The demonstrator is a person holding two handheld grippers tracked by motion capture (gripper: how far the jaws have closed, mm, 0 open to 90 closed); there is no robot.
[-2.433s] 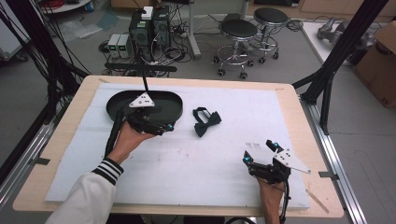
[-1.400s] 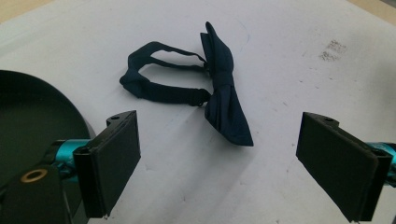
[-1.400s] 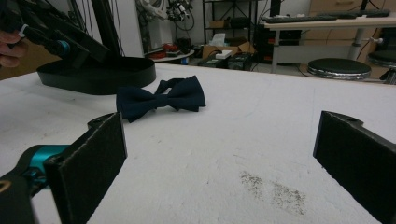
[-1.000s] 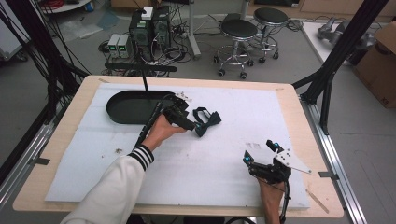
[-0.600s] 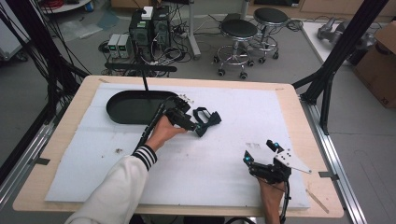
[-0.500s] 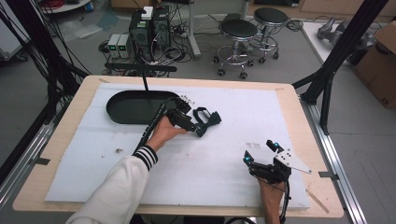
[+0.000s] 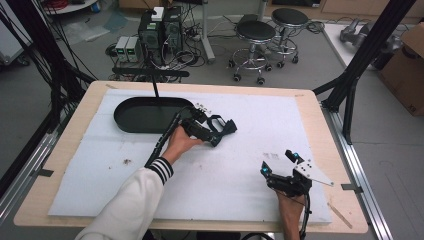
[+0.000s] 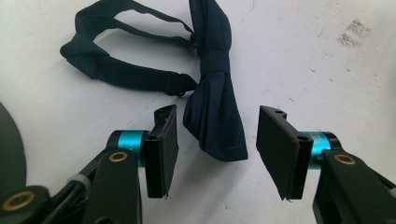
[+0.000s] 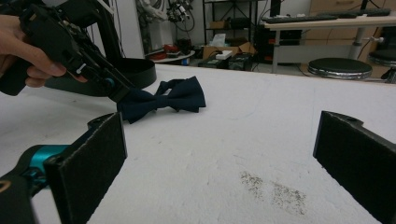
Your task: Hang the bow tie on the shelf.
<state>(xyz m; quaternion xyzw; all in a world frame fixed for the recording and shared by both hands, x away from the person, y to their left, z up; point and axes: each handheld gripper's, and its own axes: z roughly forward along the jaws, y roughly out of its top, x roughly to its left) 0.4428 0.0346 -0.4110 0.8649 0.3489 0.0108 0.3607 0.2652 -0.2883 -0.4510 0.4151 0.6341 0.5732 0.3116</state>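
We see a surface covered with a white sheet, viewed from above. Near its middle lies a navy bow tie, flat on the sheet with its strap looped to one side. The left claw, held in the person's left hand, reaches to the bow tie. In the left gripper view the left claw is released, its two black pads spread wide on either side of one wing of the bow tie (the fabric sits between them, and neither pad presses it). Just behind the left hand sits a black oval tray, close to the bow tie but apart from it.

The right claw rests well apart, near the surface's front right edge, also released. In the right gripper view its jaws stand wide apart over bare sheet, and beyond them we see the bow tie with the left claw at its near wing.
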